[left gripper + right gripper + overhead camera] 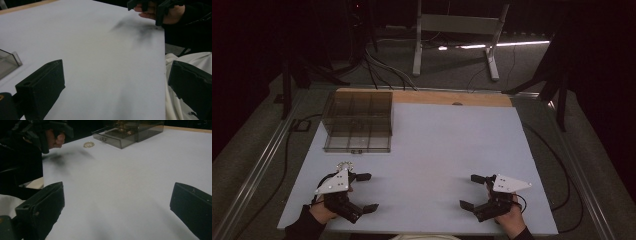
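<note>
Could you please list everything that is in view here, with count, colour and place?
Table: one, pale lilac top with a wooden strip along its far edge, centre of the high view.
Drawer box: one, smoky transparent, far left corner of the table.
Small round ornament: one, gold-coloured, on the table just in front of the box.
Frame: one, white metal, on the floor beyond the table.
Left gripper: one, black, near left, open.
Right gripper: one, black, near right, open.

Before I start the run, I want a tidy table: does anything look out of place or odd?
One thing: a small gold ring-shaped item lies loose on the table, just in front of the clear drawer box, whose bottom drawer looks slightly pulled out. Both tongs are open and empty.
</note>
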Demonstrator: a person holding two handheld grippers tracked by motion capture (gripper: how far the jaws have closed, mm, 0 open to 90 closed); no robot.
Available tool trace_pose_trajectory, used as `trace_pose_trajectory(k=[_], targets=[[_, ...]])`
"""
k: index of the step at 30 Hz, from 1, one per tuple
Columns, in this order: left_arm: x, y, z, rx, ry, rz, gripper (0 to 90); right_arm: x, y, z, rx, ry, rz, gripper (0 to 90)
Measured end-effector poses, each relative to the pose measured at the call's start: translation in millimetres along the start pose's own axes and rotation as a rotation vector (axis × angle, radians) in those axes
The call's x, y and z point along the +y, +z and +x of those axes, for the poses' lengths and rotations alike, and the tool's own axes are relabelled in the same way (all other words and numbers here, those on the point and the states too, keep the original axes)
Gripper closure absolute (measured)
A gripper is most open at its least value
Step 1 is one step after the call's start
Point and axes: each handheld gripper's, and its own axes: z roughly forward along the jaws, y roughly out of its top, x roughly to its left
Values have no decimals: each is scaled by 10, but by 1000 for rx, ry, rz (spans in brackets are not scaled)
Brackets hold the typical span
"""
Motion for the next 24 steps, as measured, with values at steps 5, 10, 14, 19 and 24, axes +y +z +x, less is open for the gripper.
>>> trace_pose_trajectory(k=[5, 10, 14, 19, 24], targets=[[119, -53, 13, 11, 4, -30, 17, -8, 16, -10, 4, 18, 1, 0], [180, -74, 30, 37, 2, -34, 17, -2, 13, -4, 1, 18, -3, 0], [203, -86, 56, 43, -10, -42, 17, -3, 5, -16, -5, 20, -5, 0], [223, -112, 105, 64, -26, -42, 17, -5, 3, -25, -9, 27, -3, 0], [218, -161, 193, 108, -50, -55, 17, -3, 10, -30, -8, 30, 3, 0]])
